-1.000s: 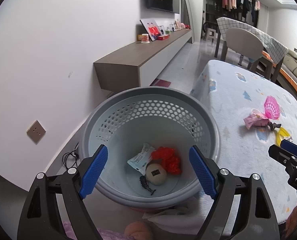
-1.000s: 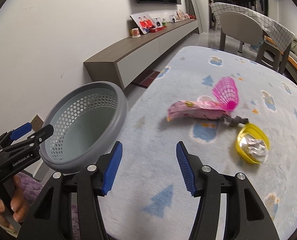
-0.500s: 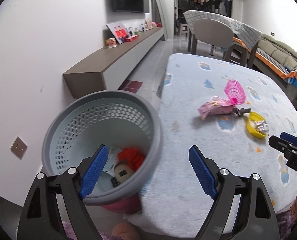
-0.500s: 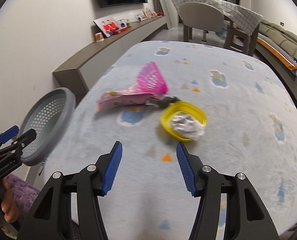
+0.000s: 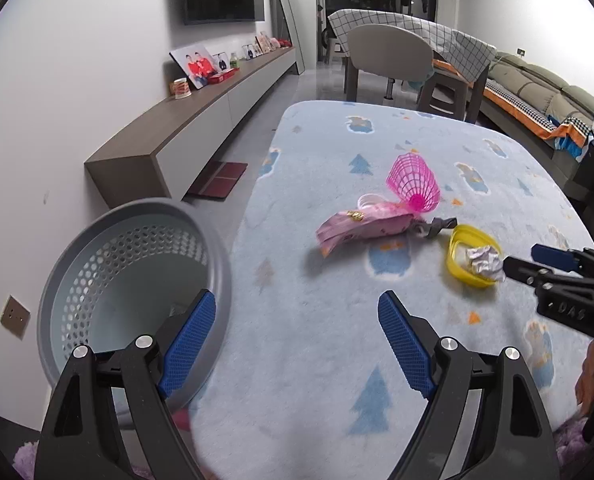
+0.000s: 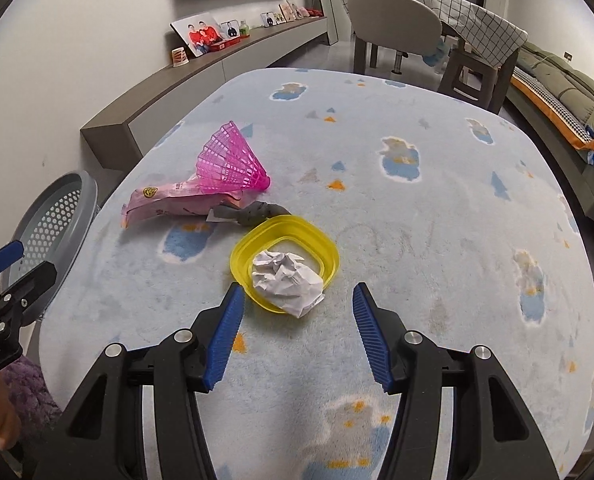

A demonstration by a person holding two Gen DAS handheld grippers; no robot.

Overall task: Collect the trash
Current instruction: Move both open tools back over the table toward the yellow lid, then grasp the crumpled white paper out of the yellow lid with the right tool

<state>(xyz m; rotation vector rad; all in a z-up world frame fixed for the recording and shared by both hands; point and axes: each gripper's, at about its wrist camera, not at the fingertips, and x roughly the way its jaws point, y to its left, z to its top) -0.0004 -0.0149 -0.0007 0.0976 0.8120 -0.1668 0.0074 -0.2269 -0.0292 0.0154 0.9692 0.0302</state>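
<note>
Both grippers had been swung away from the grey perforated basket (image 5: 137, 280) toward the trash on the worktop (image 6: 437, 208) since a second before. The left gripper (image 5: 297, 344) was held wide apart with nothing between its pads, above the worktop edge beside the basket. The right gripper (image 6: 297, 336) was held released, part-way apart, just short of the crumpled white paper (image 6: 287, 282) lying in the yellow lid (image 6: 285, 240). A pink wrapper (image 6: 169, 202), a pink mesh shuttlecock (image 6: 233, 164) and a grey scrap (image 6: 257, 212) were left clustered just beyond.
</note>
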